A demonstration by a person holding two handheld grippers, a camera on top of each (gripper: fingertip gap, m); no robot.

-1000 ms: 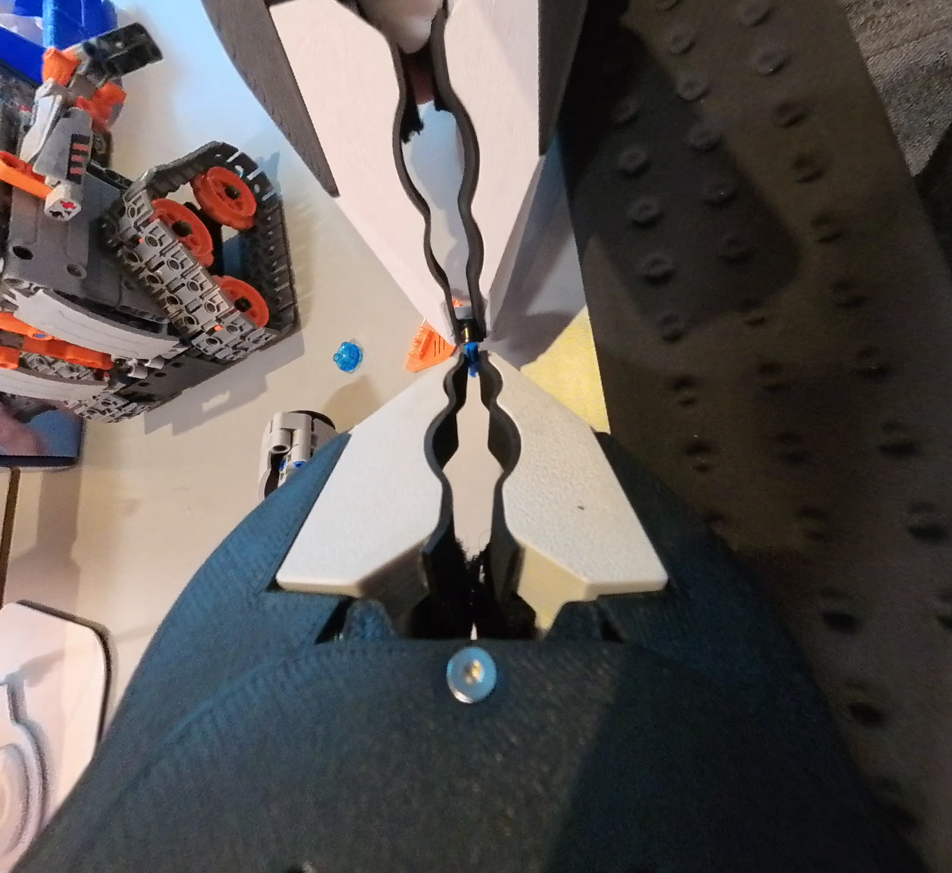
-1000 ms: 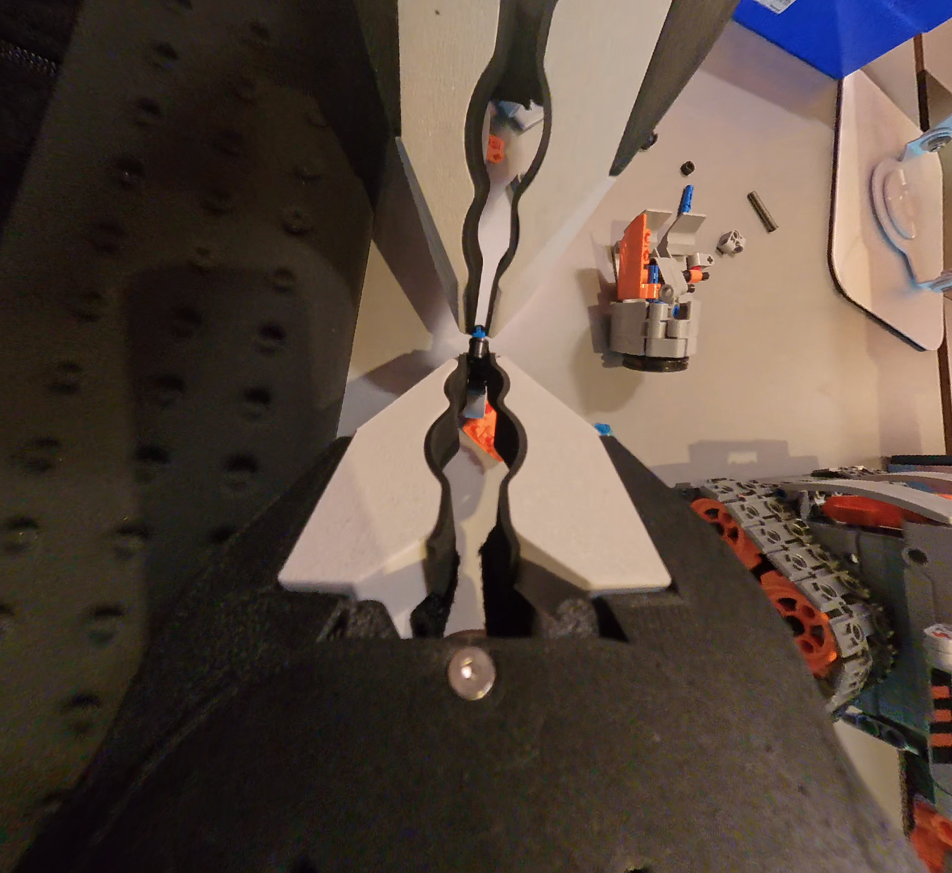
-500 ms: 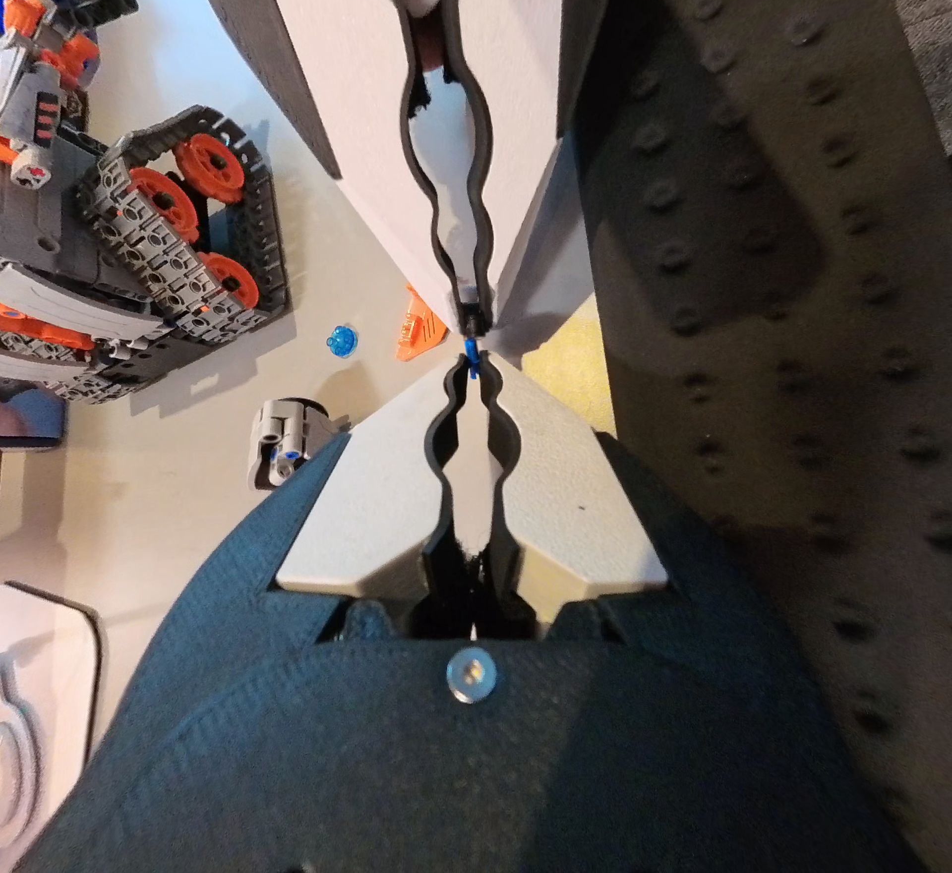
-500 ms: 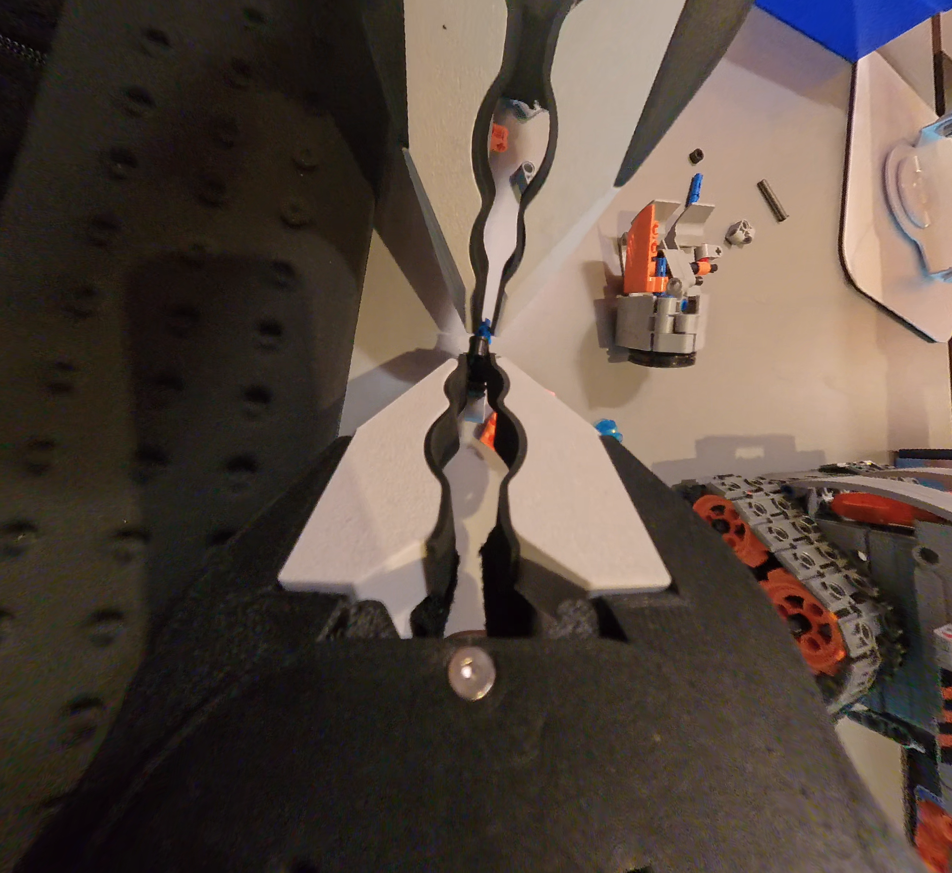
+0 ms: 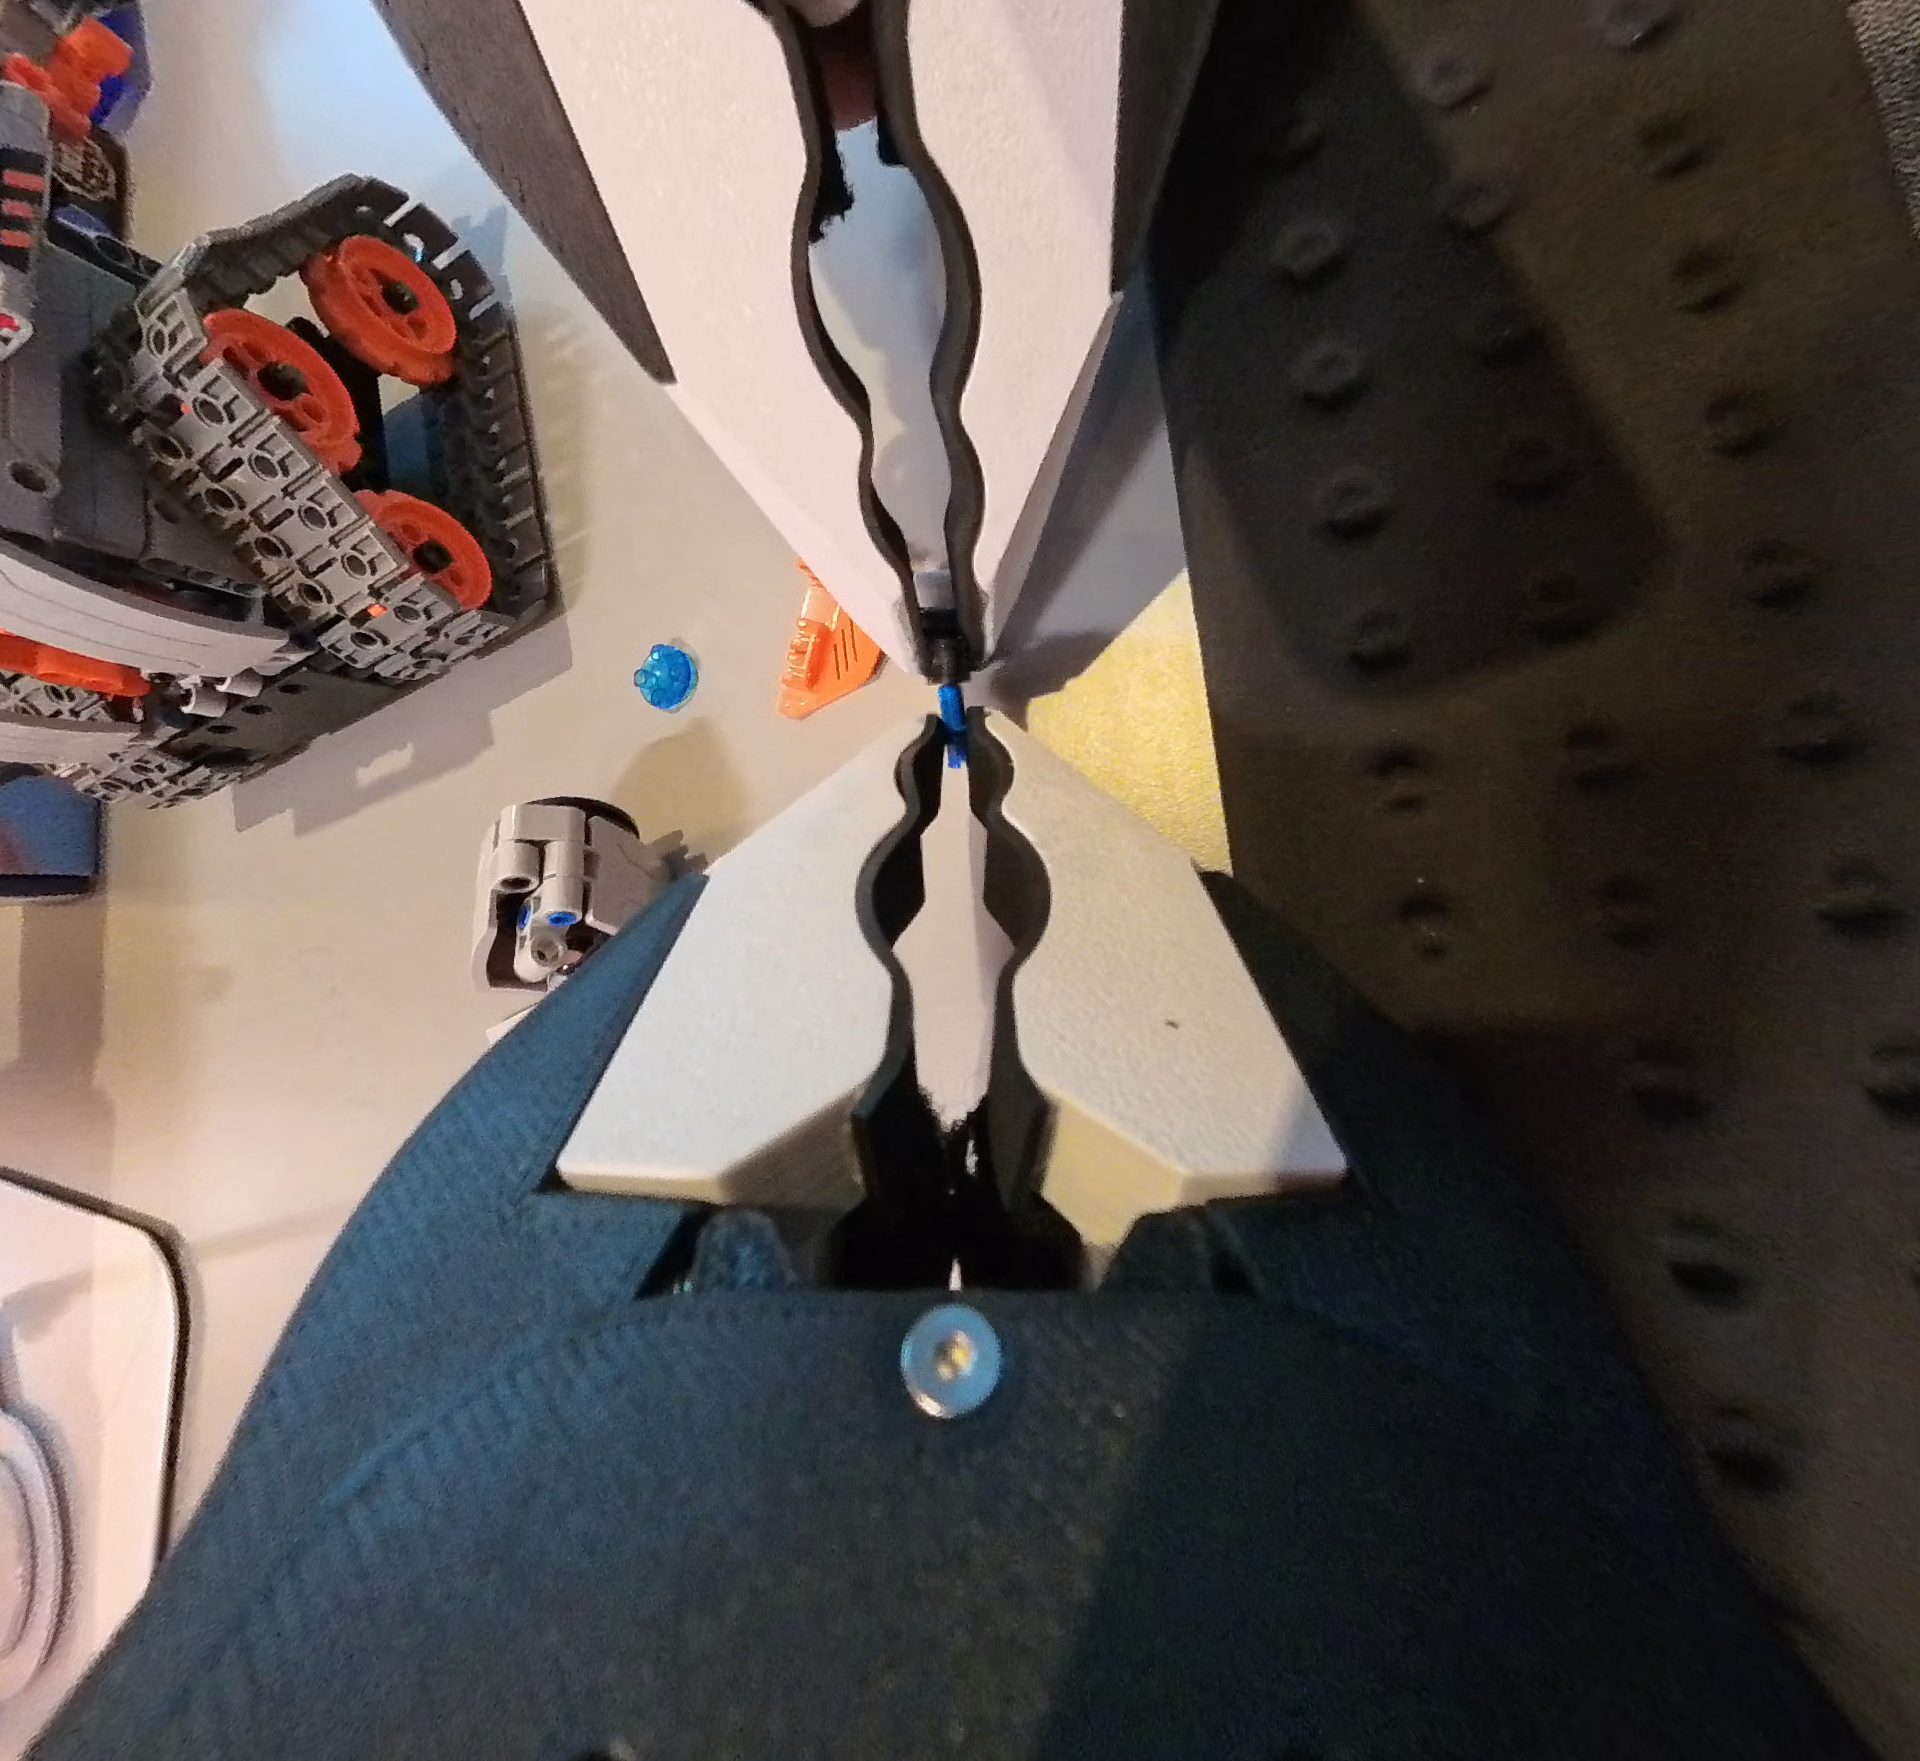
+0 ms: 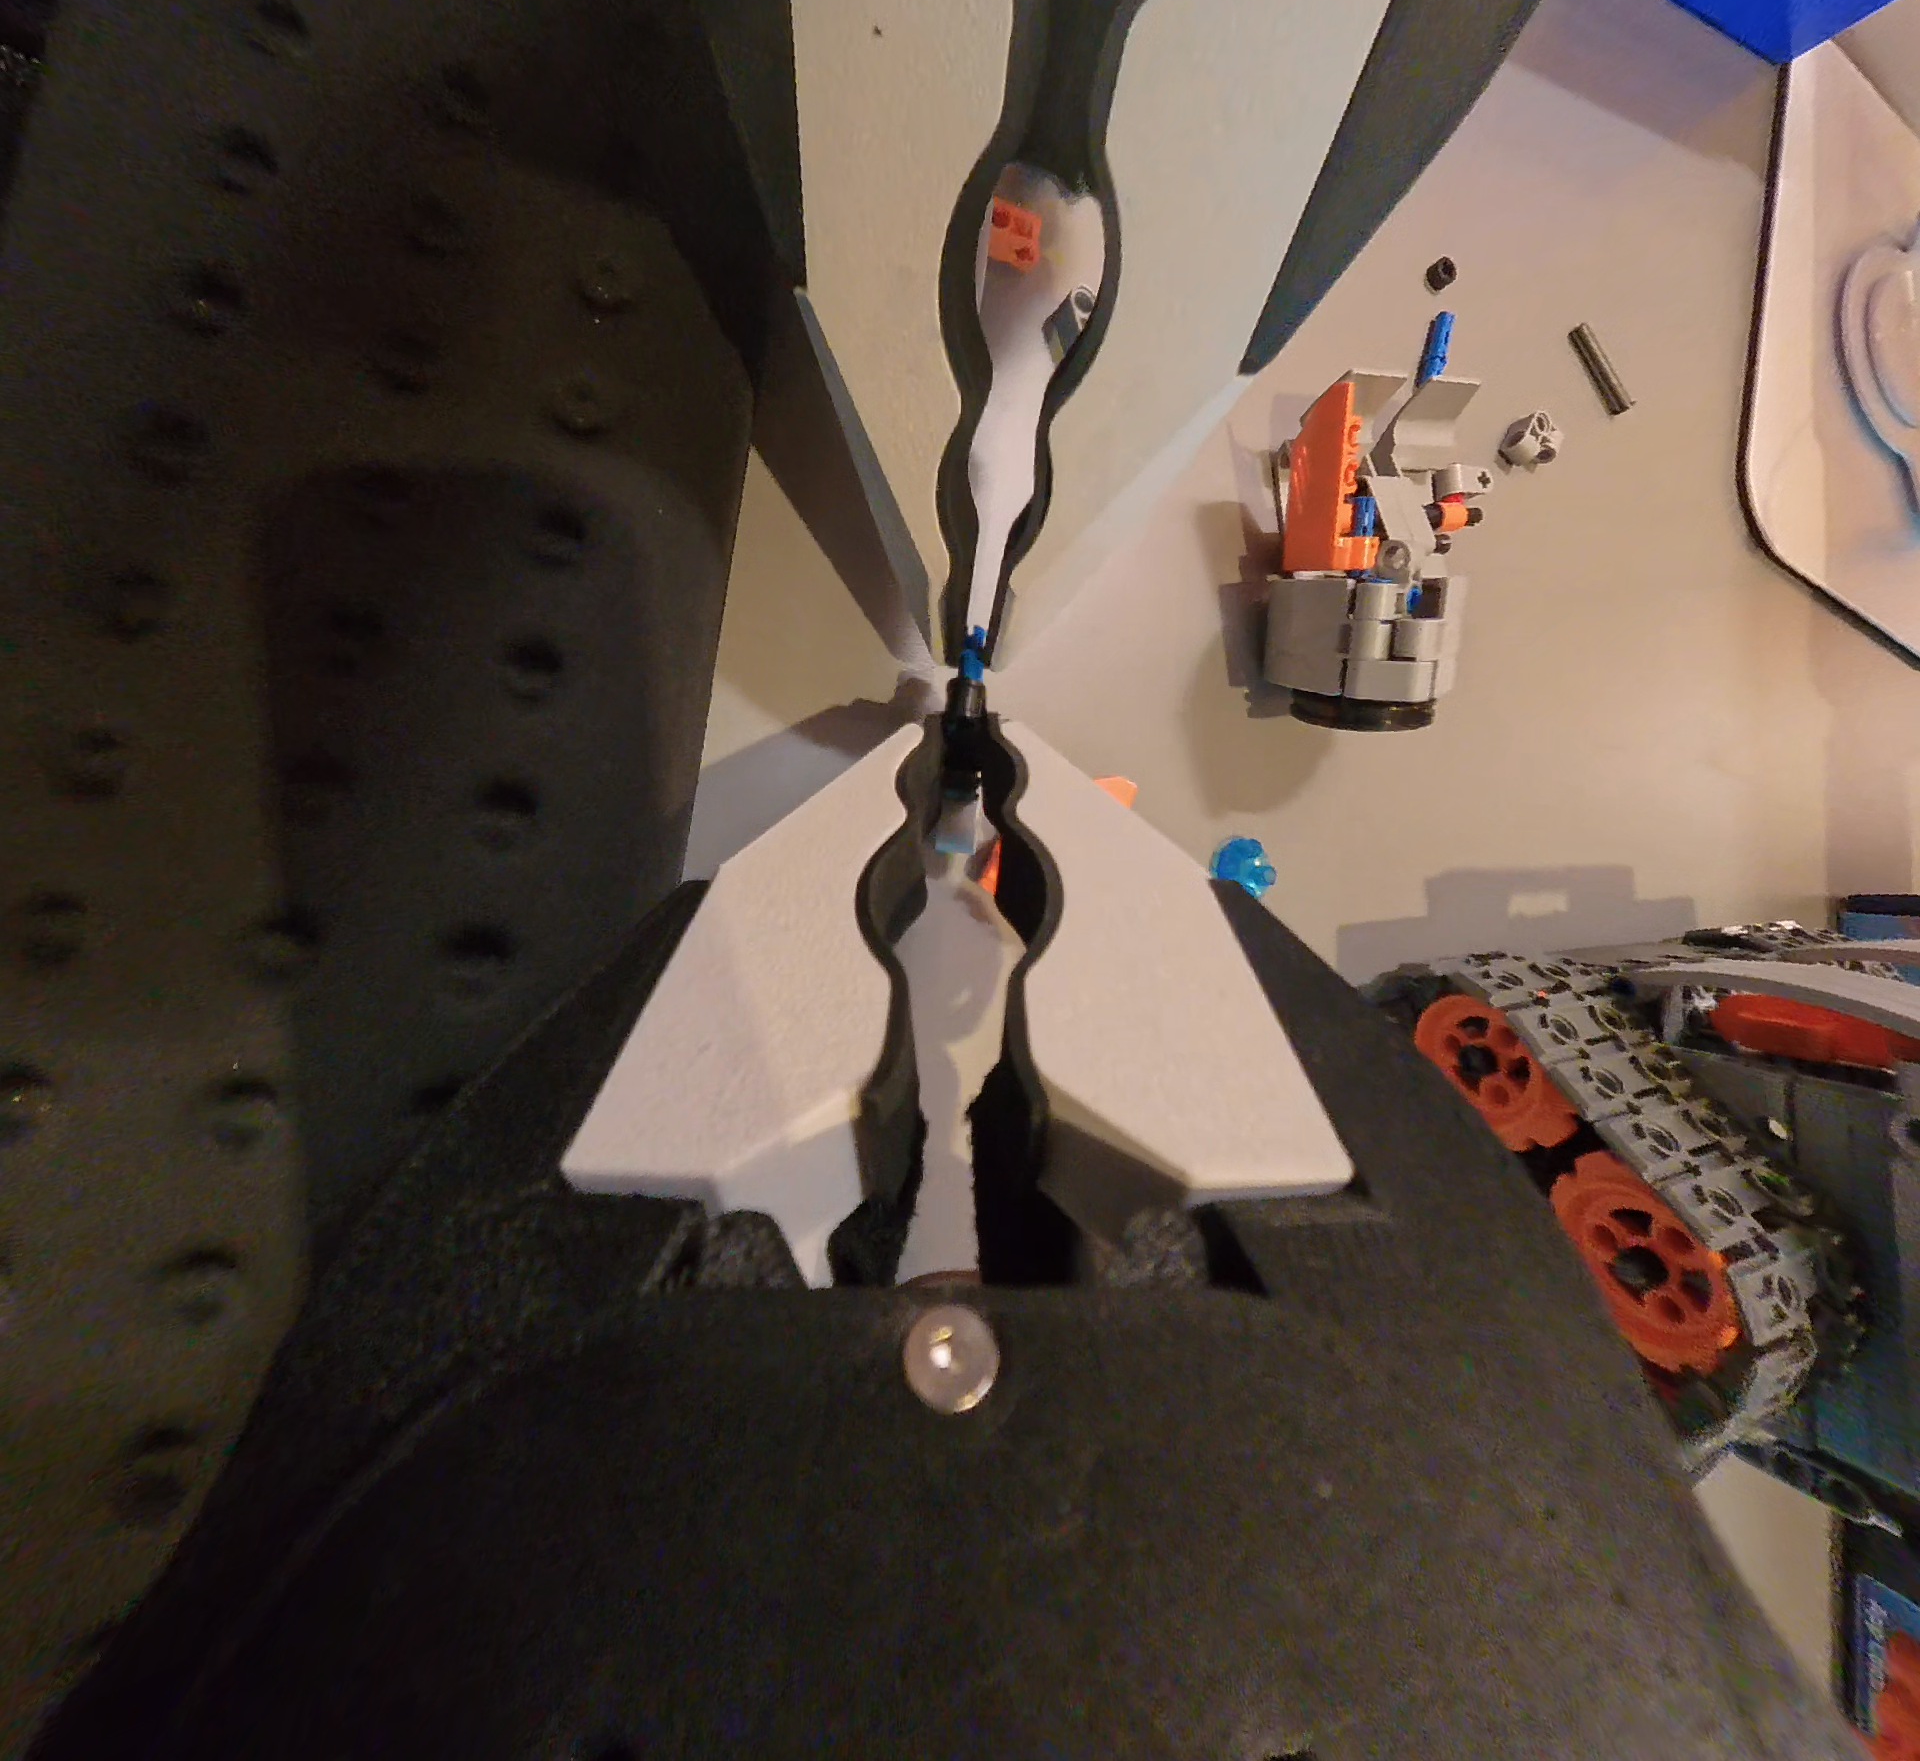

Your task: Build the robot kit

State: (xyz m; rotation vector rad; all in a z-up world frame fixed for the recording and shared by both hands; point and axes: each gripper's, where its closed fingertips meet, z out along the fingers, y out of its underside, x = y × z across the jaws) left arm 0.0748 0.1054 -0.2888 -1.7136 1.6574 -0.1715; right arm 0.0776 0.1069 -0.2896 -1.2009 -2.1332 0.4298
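While a tracked brick vehicle [image 5: 301, 464] stands on the table [image 5: 312, 1036], the left claw [image 5: 954, 750] and right claw [image 6: 961, 745] meet tip to tip above it. Right claw is clamped on a black connector [image 6: 964, 709]; left claw pinches a blue pin [image 5: 951, 712] entering it. Nearby lie a grey-orange assembly [image 6: 1361, 558] and a blue round stud [image 5: 665, 675].

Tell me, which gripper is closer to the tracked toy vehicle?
Right. The tracked vehicle sits just beside the right gripper; the left gripper, meeting it tip to tip, lies farther off.
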